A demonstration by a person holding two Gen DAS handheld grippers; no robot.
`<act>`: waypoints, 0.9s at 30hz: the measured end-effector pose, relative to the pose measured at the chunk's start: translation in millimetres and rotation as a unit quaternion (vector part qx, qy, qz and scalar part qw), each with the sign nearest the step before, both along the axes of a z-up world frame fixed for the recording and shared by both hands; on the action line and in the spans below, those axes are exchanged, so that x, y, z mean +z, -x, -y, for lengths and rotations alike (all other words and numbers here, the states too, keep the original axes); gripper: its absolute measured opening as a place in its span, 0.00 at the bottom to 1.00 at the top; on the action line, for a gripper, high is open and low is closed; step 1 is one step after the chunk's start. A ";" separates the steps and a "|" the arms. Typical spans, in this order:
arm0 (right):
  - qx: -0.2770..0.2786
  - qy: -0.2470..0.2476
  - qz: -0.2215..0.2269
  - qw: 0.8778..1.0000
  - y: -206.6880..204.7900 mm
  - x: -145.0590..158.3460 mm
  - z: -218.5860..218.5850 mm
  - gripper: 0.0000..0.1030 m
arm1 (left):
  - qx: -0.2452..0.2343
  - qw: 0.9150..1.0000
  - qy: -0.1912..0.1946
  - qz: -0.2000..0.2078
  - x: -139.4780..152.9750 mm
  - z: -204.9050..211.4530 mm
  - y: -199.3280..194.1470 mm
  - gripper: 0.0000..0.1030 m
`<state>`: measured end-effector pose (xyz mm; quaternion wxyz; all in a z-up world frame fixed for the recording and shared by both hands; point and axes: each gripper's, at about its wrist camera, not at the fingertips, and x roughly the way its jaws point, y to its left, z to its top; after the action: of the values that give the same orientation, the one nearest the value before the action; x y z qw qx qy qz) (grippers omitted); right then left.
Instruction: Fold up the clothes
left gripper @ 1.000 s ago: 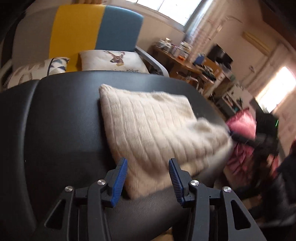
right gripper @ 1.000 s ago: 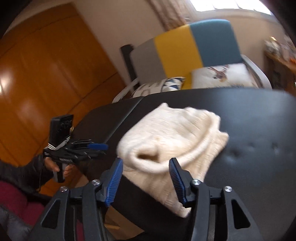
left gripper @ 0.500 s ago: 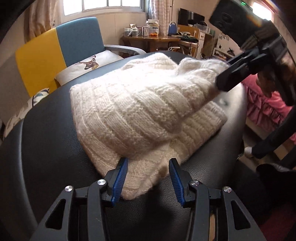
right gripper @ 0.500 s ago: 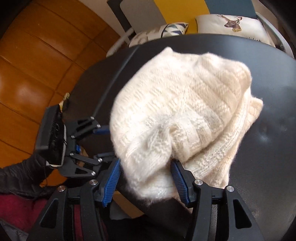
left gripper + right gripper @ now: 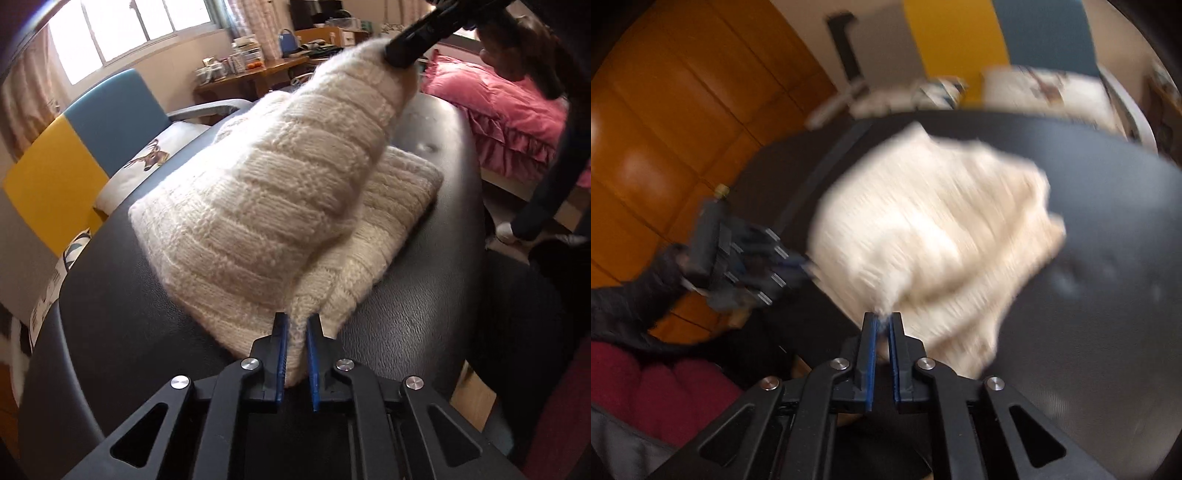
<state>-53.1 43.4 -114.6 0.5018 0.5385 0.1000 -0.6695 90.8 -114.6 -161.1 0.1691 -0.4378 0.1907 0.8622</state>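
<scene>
A cream knitted sweater [image 5: 280, 192] lies partly folded on a black padded surface [image 5: 122, 325]. My left gripper [image 5: 295, 323] is shut on the sweater's near edge. My right gripper [image 5: 882, 320] is shut on another edge of the sweater [image 5: 934, 225] and holds that part lifted. The right gripper also shows at the top of the left wrist view [image 5: 391, 55], pulling the top layer up into a peak. The left gripper shows at the left of the blurred right wrist view [image 5: 809, 264].
A grey, yellow and blue chair [image 5: 92, 140] with a deer cushion [image 5: 151, 160] stands behind the black surface. A cluttered wooden desk [image 5: 255, 70] is at the back. A pink bed [image 5: 509, 114] is to the right. An orange wooden wall [image 5: 665, 122] is to the left.
Both grippers went from open around the sweater's edges to shut on them. The right gripper has lifted its edge, raising the top layer off the lower one.
</scene>
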 end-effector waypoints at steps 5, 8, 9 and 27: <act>-0.113 0.084 0.079 0.987 28.3 -23.7 -43.0 0.14 | 0.003 1.000 -0.013 0.012 -0.2 8.0 3.1 0.09; -0.162 0.157 0.062 0.972 49.6 -0.2 -59.3 0.35 | 0.002 1.000 -0.008 0.014 -1.1 5.3 4.9 0.10; -0.173 0.174 0.064 0.967 57.4 3.1 -59.3 0.38 | 0.003 1.000 -0.009 0.014 -1.5 5.1 5.5 0.10; -0.212 0.117 0.102 0.965 104.8 -33.3 25.2 0.18 | -0.017 1.000 -0.009 0.010 -4.5 0.7 2.5 0.10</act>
<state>-157.9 18.2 -147.9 0.4154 0.5506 -0.1470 -0.7090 88.3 -115.3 -165.6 0.1897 -0.4413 0.1884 0.8566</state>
